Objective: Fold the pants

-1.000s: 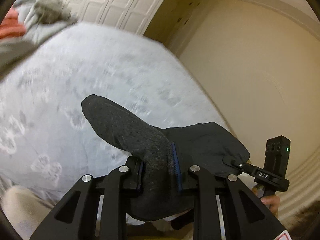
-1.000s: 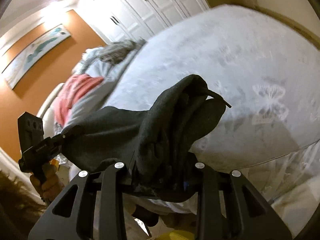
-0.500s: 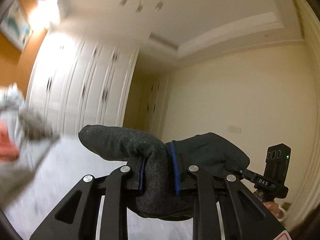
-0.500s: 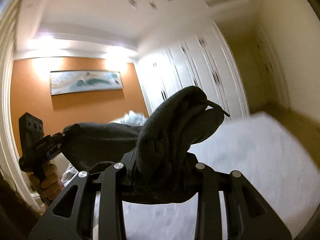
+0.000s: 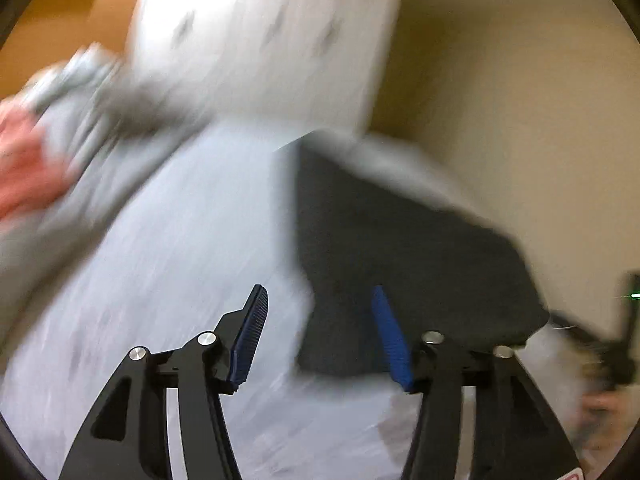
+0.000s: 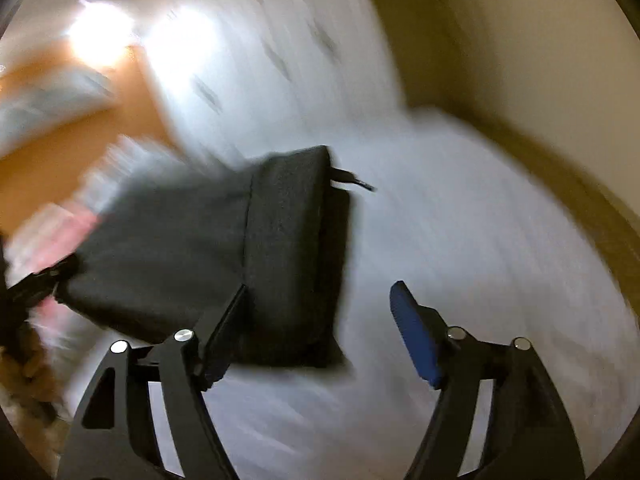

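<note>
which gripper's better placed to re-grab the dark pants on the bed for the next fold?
Probably right. Both grippers' jaws are opening with nothing pinched. The right gripper has the pants edge just inside its left finger; the left gripper sees them blurrier, against its right finger.

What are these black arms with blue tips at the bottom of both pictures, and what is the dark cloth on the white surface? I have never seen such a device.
No robot is here: a person holds a two-finger gripper in each hand, and a fisheye camera on each looks forward along its fingers. One picture comes from the left gripper, the other from the right gripper. The dark cloth is the pants, lying on a white bed cover. Both pairs of jaws are opening and press on nothing; the pants look released. Other clothes lie heaped further back. Everything is blurred by motion.
</note>
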### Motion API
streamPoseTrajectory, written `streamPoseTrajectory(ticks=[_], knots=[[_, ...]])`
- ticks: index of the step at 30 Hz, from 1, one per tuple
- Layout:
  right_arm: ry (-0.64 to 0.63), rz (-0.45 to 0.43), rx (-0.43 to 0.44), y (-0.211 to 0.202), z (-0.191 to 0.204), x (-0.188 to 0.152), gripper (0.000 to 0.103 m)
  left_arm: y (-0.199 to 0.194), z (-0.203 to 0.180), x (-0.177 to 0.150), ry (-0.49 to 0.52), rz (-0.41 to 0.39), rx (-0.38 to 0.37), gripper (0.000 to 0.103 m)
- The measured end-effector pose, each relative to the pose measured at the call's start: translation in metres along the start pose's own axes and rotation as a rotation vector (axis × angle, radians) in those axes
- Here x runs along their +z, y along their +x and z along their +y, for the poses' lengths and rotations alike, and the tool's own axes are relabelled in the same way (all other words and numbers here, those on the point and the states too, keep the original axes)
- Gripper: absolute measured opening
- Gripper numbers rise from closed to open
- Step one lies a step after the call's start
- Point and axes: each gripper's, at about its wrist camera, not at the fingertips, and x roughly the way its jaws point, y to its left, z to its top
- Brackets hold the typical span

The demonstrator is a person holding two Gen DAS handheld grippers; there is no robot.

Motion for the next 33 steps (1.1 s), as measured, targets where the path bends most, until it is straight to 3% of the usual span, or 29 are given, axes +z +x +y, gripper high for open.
streamPoseTrajectory(ticks=[1,2,4,7,8,9,10,13,15,18,19,20,21,22,23,24,28,30,31,32,33], knots=[[0.029,0.093,-0.057,0.026,-0.018,-0.025,0.057,0.028,0.003,-0.022,0.019,0.065,0.027,0.04],[0.05,0.129,-0.057,0.037,-0.029,-0.041,0.057,0.049,0.004,-0.047,0.045,0.113,0.039,0.039],[0.057,0.175,-0.045,0.049,-0.044,-0.069,0.057,0.066,-0.003,-0.078,0.085,0.132,0.059,0.039],[0.059,0.174,-0.039,0.053,-0.04,-0.07,0.059,0.045,-0.016,-0.096,0.084,0.134,0.011,0.043],[0.061,0.165,-0.005,0.053,-0.029,-0.06,0.062,0.045,-0.019,-0.09,0.091,0.138,-0.01,0.047],[0.059,0.153,0.007,0.056,-0.02,-0.056,0.071,0.047,-0.018,-0.082,0.089,0.131,-0.019,0.059],[0.055,0.136,0.011,0.055,-0.015,-0.052,0.079,0.047,-0.015,-0.077,0.076,0.114,-0.019,0.063],[0.071,0.127,0.004,0.08,-0.008,-0.04,0.084,0.047,0.005,-0.056,-0.044,0.051,-0.057,0.085],[0.135,0.181,0.025,0.112,-0.011,-0.036,0.089,0.058,0.017,-0.046,-0.103,0.06,-0.06,0.088],[0.234,0.261,0.047,0.152,-0.025,-0.046,0.089,0.106,0.045,-0.04,-0.214,0.162,-0.034,0.088],[0.265,0.284,0.058,0.163,-0.027,-0.051,0.087,0.126,0.054,-0.041,-0.251,0.209,-0.043,0.086],[0.289,0.314,0.078,0.176,-0.026,-0.057,0.079,0.147,0.06,-0.043,-0.277,0.257,-0.071,0.076],[0.297,0.343,0.105,0.186,-0.024,-0.062,0.059,0.158,0.06,-0.045,-0.289,0.282,-0.094,0.053],[0.291,0.351,0.111,0.194,-0.021,-0.065,0.047,0.173,0.06,-0.048,-0.304,0.32,-0.136,0.042],[0.265,0.337,0.116,0.193,-0.017,-0.063,0.037,0.178,0.06,-0.049,-0.323,0.326,-0.146,0.028],[0.224,0.341,0.127,0.192,-0.011,-0.057,0.033,0.177,0.058,-0.048,-0.334,0.309,-0.15,0.011],[0.144,0.268,0.206,0.152,-0.009,-0.02,0.031,0.149,0.047,-0.049,-0.298,0.293,-0.23,0.01],[0.105,0.26,0.163,0.151,-0.018,-0.023,0.038,0.155,0.041,-0.056,-0.267,0.332,-0.22,0.013],[0.078,0.278,0.12,0.159,-0.022,-0.031,0.043,0.162,0.036,-0.061,-0.24,0.348,-0.175,0.014],[0.057,0.333,0.049,0.175,-0.028,-0.048,0.047,0.164,0.033,-0.064,-0.218,0.329,-0.152,0.019],[0.067,0.341,0.039,0.182,-0.034,-0.06,0.055,0.161,0.029,-0.065,-0.19,0.303,-0.123,0.022]])
